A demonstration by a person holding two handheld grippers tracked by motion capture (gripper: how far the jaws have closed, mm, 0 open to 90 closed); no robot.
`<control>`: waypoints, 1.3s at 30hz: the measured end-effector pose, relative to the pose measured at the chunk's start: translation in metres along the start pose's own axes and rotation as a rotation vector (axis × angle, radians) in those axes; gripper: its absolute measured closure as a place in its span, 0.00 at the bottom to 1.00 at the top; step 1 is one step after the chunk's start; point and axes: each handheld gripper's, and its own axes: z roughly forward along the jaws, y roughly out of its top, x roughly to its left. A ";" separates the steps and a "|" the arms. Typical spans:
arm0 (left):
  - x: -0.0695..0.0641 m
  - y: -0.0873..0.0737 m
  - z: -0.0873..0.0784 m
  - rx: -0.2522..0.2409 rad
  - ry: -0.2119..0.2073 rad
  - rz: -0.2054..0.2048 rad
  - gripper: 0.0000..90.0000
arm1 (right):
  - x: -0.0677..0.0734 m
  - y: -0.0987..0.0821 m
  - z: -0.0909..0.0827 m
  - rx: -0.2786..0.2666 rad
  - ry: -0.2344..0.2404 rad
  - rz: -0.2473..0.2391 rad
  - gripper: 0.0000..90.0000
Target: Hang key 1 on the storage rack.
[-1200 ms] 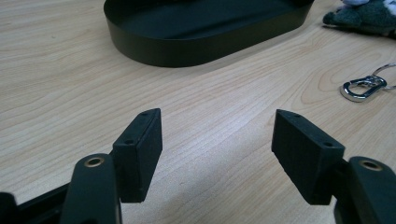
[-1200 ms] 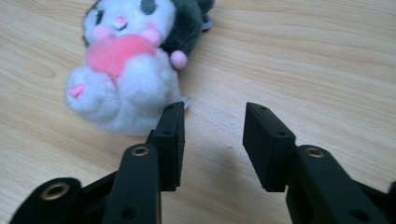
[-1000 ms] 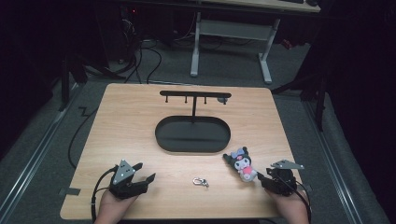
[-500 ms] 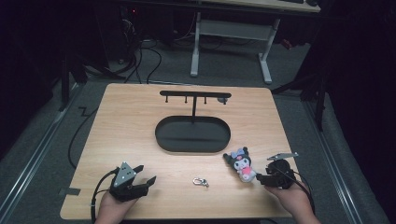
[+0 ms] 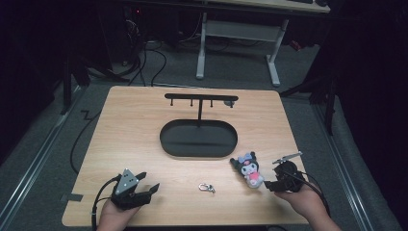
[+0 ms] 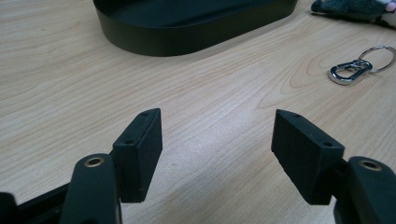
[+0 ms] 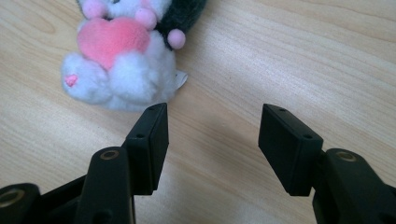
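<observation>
Plush toy (image 5: 247,169) lies flat, head far-left, feet near-right toward the right gripper (image 5: 272,184), its empty jaws just widening.

black oval tray (image 5: 173,144) | hook rack (image 5: 200,98) above it | keyring clip (image 5: 207,187) near front edge

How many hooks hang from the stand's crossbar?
4 seem to hang under the crossbar: three small pegs from left to middle, one at the right end. They're small, so others may be hidden.

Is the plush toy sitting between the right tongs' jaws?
No, in the right gripper view the plush toy lies on the table ahead of the right tongs, with only bare wood between the open jaws.
</observation>
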 end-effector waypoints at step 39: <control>-0.003 -0.003 0.000 0.016 -0.021 0.018 0.38 | 0.042 0.045 0.027 0.149 -0.009 -0.085 0.24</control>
